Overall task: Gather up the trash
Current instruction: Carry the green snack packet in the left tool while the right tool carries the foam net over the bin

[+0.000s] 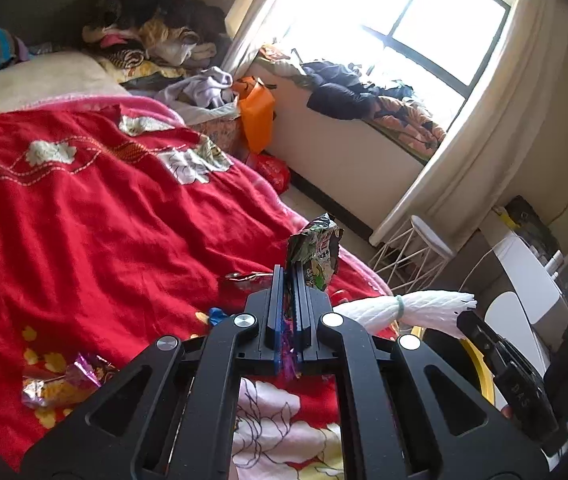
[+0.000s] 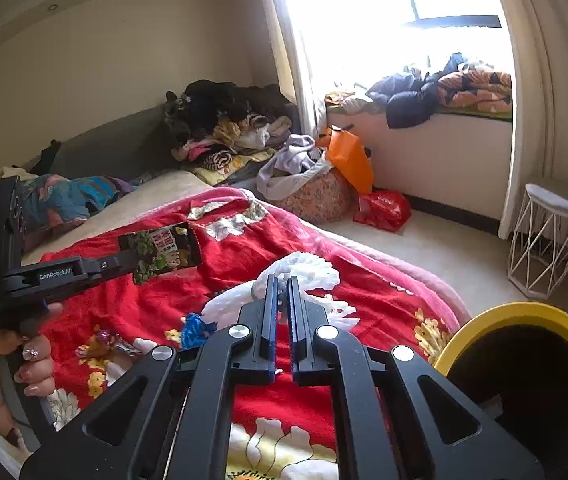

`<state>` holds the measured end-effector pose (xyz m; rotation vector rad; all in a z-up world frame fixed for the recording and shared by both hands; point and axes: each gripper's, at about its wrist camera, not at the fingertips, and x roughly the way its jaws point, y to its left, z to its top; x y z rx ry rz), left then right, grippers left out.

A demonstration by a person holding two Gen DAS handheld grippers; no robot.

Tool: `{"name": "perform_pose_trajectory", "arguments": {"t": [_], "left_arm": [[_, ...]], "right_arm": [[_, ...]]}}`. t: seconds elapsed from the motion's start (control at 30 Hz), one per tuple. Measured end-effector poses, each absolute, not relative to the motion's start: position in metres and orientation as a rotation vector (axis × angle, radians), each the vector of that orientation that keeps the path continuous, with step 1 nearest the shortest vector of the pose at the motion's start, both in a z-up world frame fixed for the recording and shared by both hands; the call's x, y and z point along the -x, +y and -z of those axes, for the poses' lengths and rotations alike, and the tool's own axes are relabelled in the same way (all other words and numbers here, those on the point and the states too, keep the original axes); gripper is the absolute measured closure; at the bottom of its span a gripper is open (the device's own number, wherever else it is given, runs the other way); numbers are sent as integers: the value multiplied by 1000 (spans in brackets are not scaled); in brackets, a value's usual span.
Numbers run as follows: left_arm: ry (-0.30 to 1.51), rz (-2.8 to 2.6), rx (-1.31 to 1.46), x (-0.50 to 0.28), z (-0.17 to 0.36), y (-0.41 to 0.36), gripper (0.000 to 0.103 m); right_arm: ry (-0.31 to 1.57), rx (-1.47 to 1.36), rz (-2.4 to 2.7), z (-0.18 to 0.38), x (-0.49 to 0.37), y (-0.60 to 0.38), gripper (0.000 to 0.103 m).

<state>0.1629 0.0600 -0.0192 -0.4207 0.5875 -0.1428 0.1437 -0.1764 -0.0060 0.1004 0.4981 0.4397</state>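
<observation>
Both grippers hold trash above a bed spread with a red floral blanket. The left gripper has its jaws clamped on a green snack wrapper, which stands up from between the pads, clear of the blanket; in the right wrist view the same wrapper projects from that gripper at left. The right gripper has its jaws pressed together on a white foam net sleeve bound with a band. A yellow-rimmed bin with a dark interior stands just beside the bed at lower right. The step in hand appears to be carrying both pieces from bed to bin; the next move calls for bringing each gripper over the bin mouth before parting the jaws. Further litter remains on the blanket: a purple foil wrapper, a blue scrap and a red packet
</observation>
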Motion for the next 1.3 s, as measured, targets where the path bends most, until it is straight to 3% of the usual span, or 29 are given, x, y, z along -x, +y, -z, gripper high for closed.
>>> {"name": "perform_pose_trajectory", "arguments": {"t": [1.3], "left_arm": [[559, 312, 290, -125, -13, -18, 101]], "right_arm": [[446, -135, -217, -16, -84, -269, 98]]}}
